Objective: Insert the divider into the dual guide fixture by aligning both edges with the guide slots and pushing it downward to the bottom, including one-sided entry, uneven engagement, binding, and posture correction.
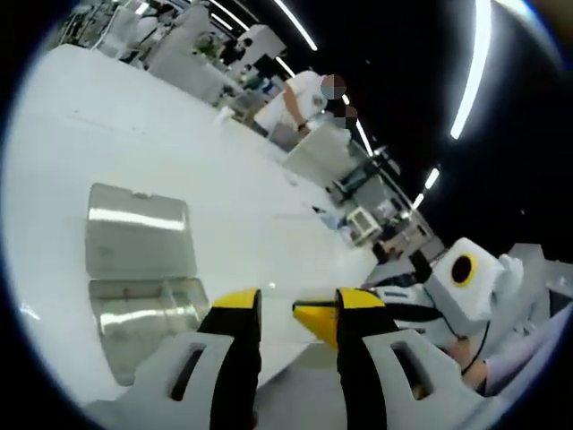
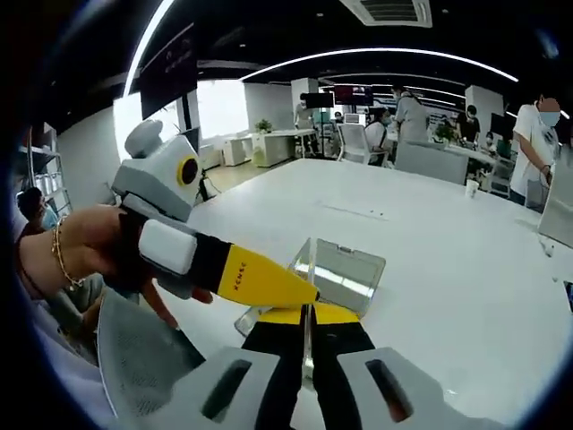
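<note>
Step in hand: approach, by my read — both tools hover over the white counter (image 1: 134, 125), nothing carried, no insertion begun.

Left hand-held gripper (image 1: 297, 309): jaws spread, yellow tips well apart, nothing between them. In the right gripper view it (image 2: 269, 282) reaches in from the left, held by a hand (image 2: 85, 246) with a bracelet, its tip just above the right tool's tips.

Right hand-held gripper (image 2: 306, 315): jaws pressed together; I can't make out anything pinched. Its yellow tip (image 1: 315, 318) pokes into the gap of the left jaws.

Clear fixture (image 1: 143, 273): lies on the counter at near left in the left gripper view, two clear panels, one farther and one nearer. In the right gripper view it (image 2: 345, 269) sits just beyond both tips.

Divider: I can't tell whether one of those clear panels is the divider or part of the guide.

Slots: too small and glassy to read.

Next move calls for: picking the loose clear piece by an edge, then squaring both its edges to the guides before pressing down — a tilted start will likely bind on one side.
</note>
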